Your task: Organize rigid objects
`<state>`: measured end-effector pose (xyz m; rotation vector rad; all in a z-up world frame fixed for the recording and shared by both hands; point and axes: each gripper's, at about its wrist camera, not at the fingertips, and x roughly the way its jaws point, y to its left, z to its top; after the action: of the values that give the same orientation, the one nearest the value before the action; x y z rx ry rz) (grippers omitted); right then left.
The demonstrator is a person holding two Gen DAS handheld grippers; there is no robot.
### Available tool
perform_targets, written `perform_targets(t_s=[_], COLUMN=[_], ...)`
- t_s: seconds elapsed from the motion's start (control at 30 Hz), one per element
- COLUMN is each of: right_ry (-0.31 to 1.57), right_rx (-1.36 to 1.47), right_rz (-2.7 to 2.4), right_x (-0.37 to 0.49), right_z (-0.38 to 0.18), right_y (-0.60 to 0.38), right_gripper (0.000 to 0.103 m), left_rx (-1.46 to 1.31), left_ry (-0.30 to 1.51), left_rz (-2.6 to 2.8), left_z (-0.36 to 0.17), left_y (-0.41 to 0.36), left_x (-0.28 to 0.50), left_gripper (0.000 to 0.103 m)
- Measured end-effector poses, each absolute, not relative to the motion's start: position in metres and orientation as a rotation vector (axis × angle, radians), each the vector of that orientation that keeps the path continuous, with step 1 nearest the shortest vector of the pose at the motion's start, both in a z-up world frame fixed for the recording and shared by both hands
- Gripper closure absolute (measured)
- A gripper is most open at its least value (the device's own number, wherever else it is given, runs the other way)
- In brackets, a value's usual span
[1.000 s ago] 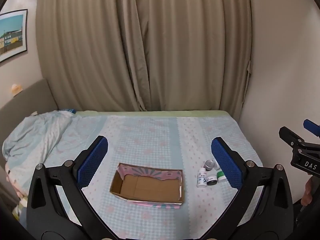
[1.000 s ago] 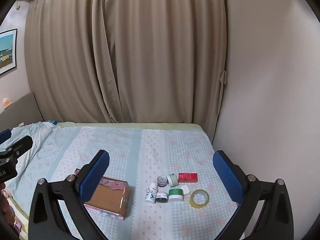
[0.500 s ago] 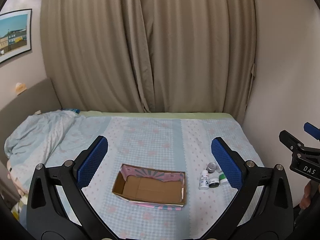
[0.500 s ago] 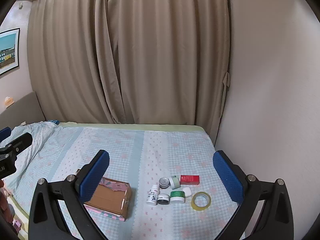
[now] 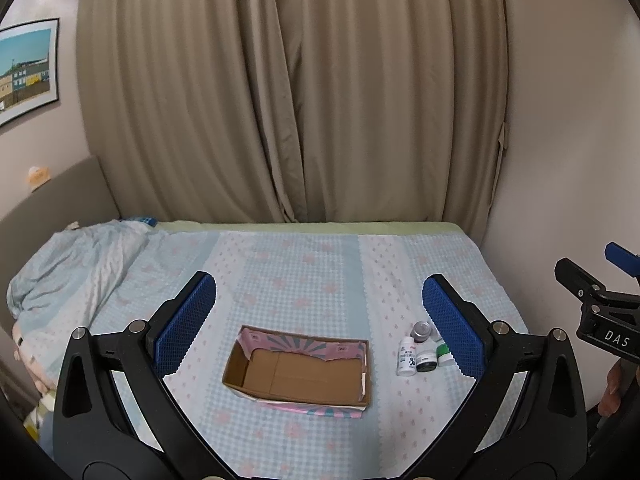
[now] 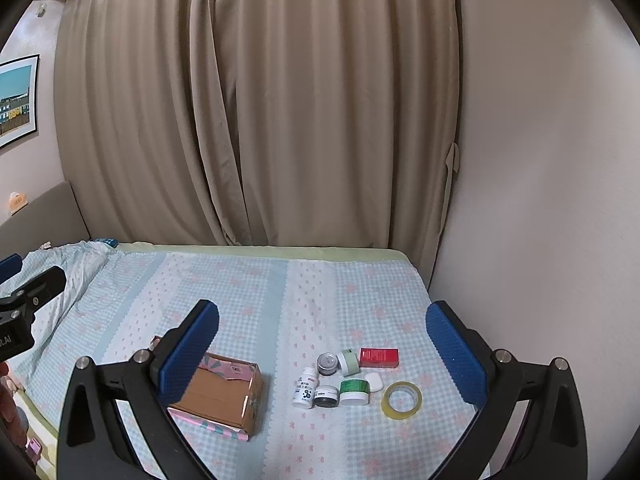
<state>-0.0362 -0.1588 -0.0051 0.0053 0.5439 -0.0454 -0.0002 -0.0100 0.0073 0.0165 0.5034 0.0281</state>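
Two grippers [image 5: 318, 322] [image 6: 322, 348] wide apart, aloft.

Both wrist views have shifted a little over the last second, while nothing on the bed [image 5: 304, 264] has moved against anything else. In the left view the box [image 5: 298, 368] and the little bottles [image 5: 416, 354] beside it sit slightly further right and lower than before, and more of the wall above the curtains [image 5: 288, 92] shows. In the right view the cluster of jars [image 6: 340, 380], the tape roll [image 6: 401, 399] and the red box [image 6: 378, 357] has slid lower and a touch to the right, and looks a shade smaller, as though that gripper had drawn back.
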Motion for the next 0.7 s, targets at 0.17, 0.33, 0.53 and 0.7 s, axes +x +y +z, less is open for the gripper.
perform_targets(t_s=[0.17, 0.33, 0.53, 0.7], right_ry=[0.543, 0.543, 0.55, 0.547], right_rx=[0.008, 0.01, 0.022, 0.022], right_rz=[-0.046, -0.047, -0.054, -0.067], right_x=[-0.0393, -0.0397, -0.0408, -0.0416], right_z=[-0.0029, -0.0037, -0.002, -0.0005], right_y=[-0.1576, -0.1581, -0.1583, -0.1589], right_gripper=[0.0, 0.0, 0.0, 0.0], left_rx=[0.016, 0.007, 0.017, 0.004], left_ry=[0.492, 0.48, 0.462, 0.448], left_rz=[0.019, 0.008, 0.001, -0.007], left_z=[0.0101, 0.0116, 0.012, 0.0112], left_y=[-0.0079, -0.0048, -0.0049, -0.0028], left_x=[-0.0008, -0.0018, -0.0025, -0.0029], left_gripper=[0.0, 0.0, 0.0, 0.0])
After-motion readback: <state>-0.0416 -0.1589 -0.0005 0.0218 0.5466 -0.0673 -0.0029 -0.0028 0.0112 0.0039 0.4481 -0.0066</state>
